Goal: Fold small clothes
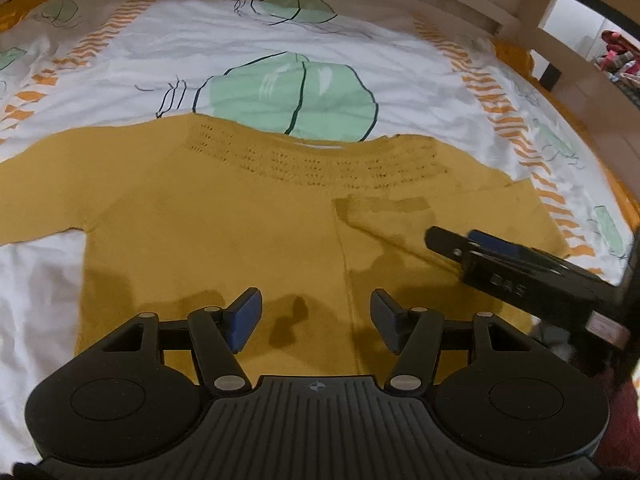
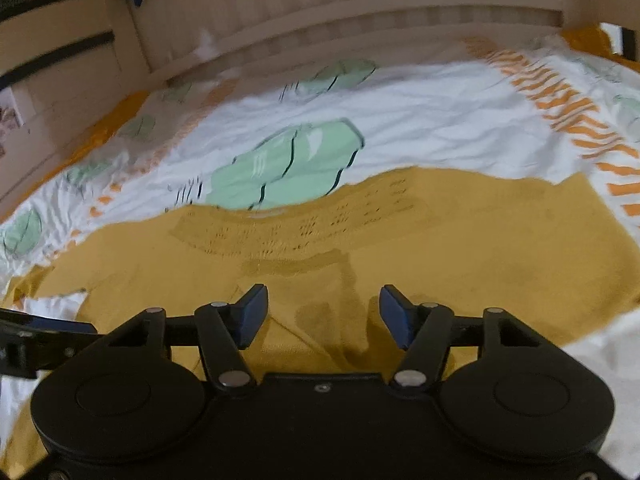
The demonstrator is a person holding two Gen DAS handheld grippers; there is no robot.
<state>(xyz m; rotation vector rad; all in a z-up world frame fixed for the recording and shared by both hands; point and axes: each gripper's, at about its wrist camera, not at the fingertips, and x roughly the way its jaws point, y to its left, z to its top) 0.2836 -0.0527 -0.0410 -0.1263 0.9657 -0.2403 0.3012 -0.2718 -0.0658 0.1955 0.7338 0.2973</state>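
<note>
Pale wooden slats of a bed frame (image 2: 360, 12) curve across the top of both views, and below them a white quilt printed with mint-green shapes and orange chevron stripes (image 1: 240, 48) fills the upper half of each frame.

Spread flat on that quilt, across the middle and lower part of both pictures, lies the mustard-yellow knitted baby sweater (image 1: 200, 220). Its neckline points to the top of the frame, one sleeve runs out to the left edge of the left wrist view, and the other sleeve appears already turned in over the body at centre right, leaving a diagonal edge and a straight vertical crease. A band of small eyelet holes rings the yoke. The knit looks soft and limp, likely to sag and slide if lifted by one point.

Both tools hang just above the lower body of the garment with nothing between the pads. In the lower centre of the left wrist view the left gripper (image 1: 316, 322) is released, jaws apart. Lower centre of its own view, the right gripper (image 2: 324, 316) is likewise released, over the crease.

The step in hand seems to be taking the hem or side edge. A good way would be to pinch both layers at matching spots, lift low and together, and lay the fold squarely.
</note>
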